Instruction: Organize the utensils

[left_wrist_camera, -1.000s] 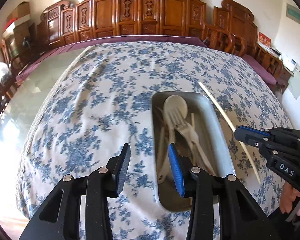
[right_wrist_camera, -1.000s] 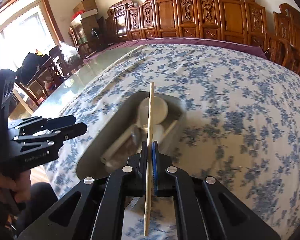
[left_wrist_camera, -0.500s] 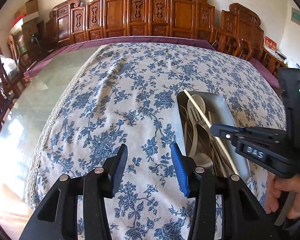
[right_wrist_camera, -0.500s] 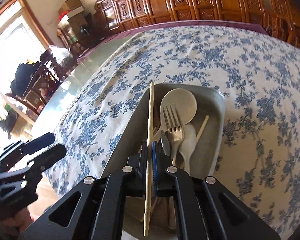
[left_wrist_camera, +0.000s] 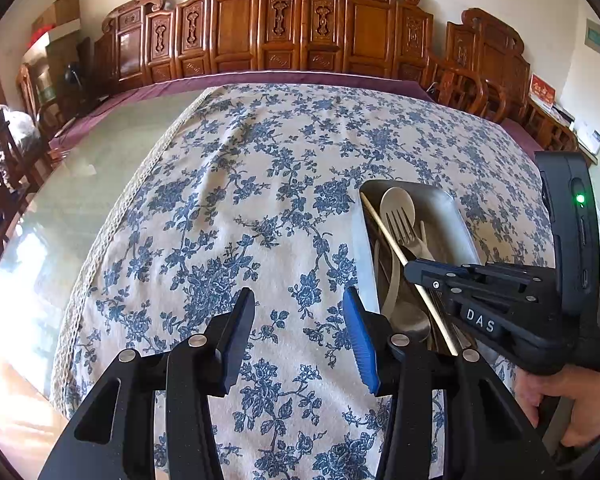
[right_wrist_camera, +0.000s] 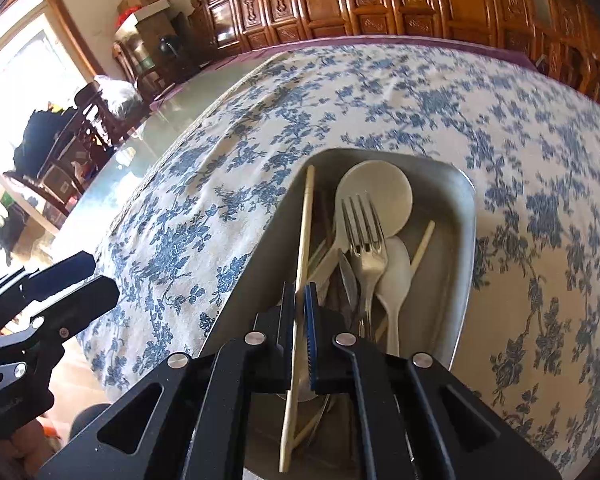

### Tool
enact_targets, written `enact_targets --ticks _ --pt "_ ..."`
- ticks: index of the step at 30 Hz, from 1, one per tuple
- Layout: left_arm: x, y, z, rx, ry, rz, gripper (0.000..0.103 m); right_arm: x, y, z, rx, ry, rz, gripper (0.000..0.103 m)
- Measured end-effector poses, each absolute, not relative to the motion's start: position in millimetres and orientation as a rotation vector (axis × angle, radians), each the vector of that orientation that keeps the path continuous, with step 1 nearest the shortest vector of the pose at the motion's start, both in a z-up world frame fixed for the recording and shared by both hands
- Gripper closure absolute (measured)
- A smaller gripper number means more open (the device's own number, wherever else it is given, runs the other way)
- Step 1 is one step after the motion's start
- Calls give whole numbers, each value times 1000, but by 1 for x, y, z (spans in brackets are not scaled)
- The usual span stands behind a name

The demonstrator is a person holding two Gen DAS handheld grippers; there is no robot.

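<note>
A metal tray [right_wrist_camera: 466, 240] on the flowered tablecloth holds a fork [right_wrist_camera: 364, 232], a round beige spoon [right_wrist_camera: 376, 192], a white spoon [right_wrist_camera: 396, 276] and a loose chopstick [right_wrist_camera: 422, 248]. My right gripper [right_wrist_camera: 299, 288] hovers low over the tray's near left side, shut on a pale wooden chopstick [right_wrist_camera: 304, 220] that runs along the tray's left wall; its jaws are just starting to open. In the left wrist view the same tray [left_wrist_camera: 444, 208], chopstick [left_wrist_camera: 388, 236] and right gripper [left_wrist_camera: 410, 270] sit at the right. My left gripper [left_wrist_camera: 298, 292] is open and holds nothing, over bare cloth left of the tray.
The tablecloth [left_wrist_camera: 260, 184] covers most of a glass-topped table [left_wrist_camera: 100, 184]; its lace edge runs down the left. Carved wooden chairs [left_wrist_camera: 284, 28] line the far side. A hand [left_wrist_camera: 572, 400] holds the right gripper's handle at the lower right.
The right gripper carried the chopstick leftward from beside the tray to over it and sank until the stick lies along the tray's left wall. The left gripper shifted left off the tray.
</note>
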State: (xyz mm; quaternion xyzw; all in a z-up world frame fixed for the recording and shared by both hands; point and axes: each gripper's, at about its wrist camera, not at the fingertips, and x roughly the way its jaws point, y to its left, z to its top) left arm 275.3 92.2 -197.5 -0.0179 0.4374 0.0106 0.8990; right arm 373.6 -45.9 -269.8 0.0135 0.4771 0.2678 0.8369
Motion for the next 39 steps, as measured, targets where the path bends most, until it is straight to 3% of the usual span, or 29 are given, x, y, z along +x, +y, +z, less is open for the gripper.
enact_targets --ticks 11,15,18,20,23,26,28,39 --pt "276 92 -198 -36 906 21 59 370 -58 -258 13 946 569 94" --pt "276 90 -198 -36 903 21 54 366 -70 -247 -17 886 548 94" --pt "277 88 -199 -36 901 21 50 362 -80 -238 -38 837 528 70" --pt "277 87 -199 -36 898 21 42 361 -88 -232 -44 806 499 44" --pt "278 84 -197 -35 885 23 26 360 -100 -227 -39 775 461 21" --pt "277 80 -196 -36 860 20 14 357 -111 -223 -40 750 429 6" --pt "277 79 -194 -40 848 13 8 355 -115 -222 -47 739 415 3" --pt "278 70 -192 -36 850 17 8 340 -131 -223 -59 743 386 3"
